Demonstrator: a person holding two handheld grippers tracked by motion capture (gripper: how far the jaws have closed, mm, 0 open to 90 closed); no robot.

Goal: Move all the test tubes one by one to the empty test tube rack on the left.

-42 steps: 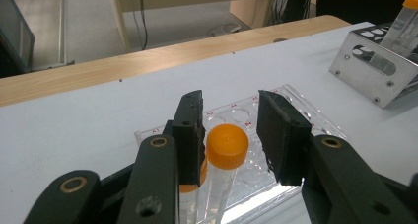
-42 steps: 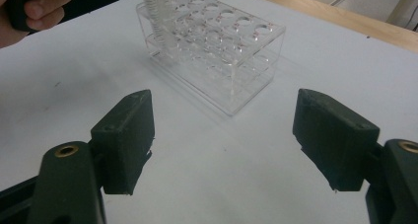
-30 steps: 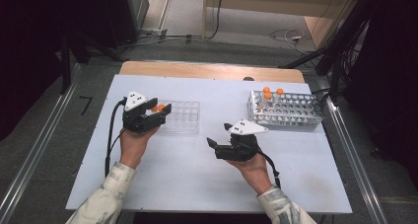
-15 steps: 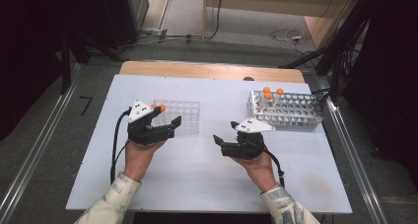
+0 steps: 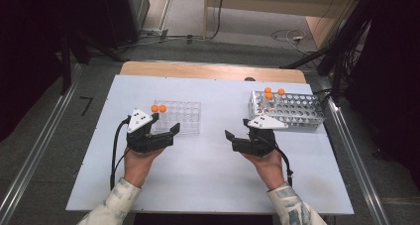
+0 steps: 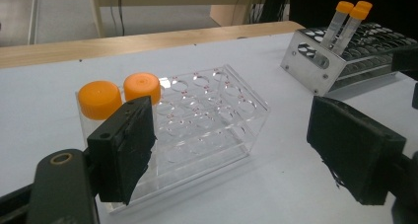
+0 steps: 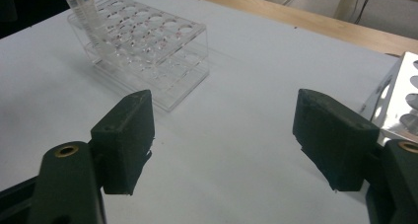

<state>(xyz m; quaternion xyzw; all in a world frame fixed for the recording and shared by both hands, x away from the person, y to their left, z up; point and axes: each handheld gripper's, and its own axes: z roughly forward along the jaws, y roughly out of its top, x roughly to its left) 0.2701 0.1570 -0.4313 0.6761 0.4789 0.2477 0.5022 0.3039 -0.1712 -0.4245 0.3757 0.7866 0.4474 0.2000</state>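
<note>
The left gripper [image 5: 166, 136], jaws just opened and empty, faces light, slick orange-capped tubes [image 6: 100, 99] in the clear rack [image 6: 207, 115], best gripped below the cap.

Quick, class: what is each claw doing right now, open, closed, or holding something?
Left claw: open, nothing held; its jaws have just been opening beside the clear rack.
Right claw: open, nothing between its jaws.

I see the white table [image 5: 208, 175] carrying a clear rack [image 5: 181, 117] mid-frame left and a metal rack [image 5: 297, 113] at right.
</note>
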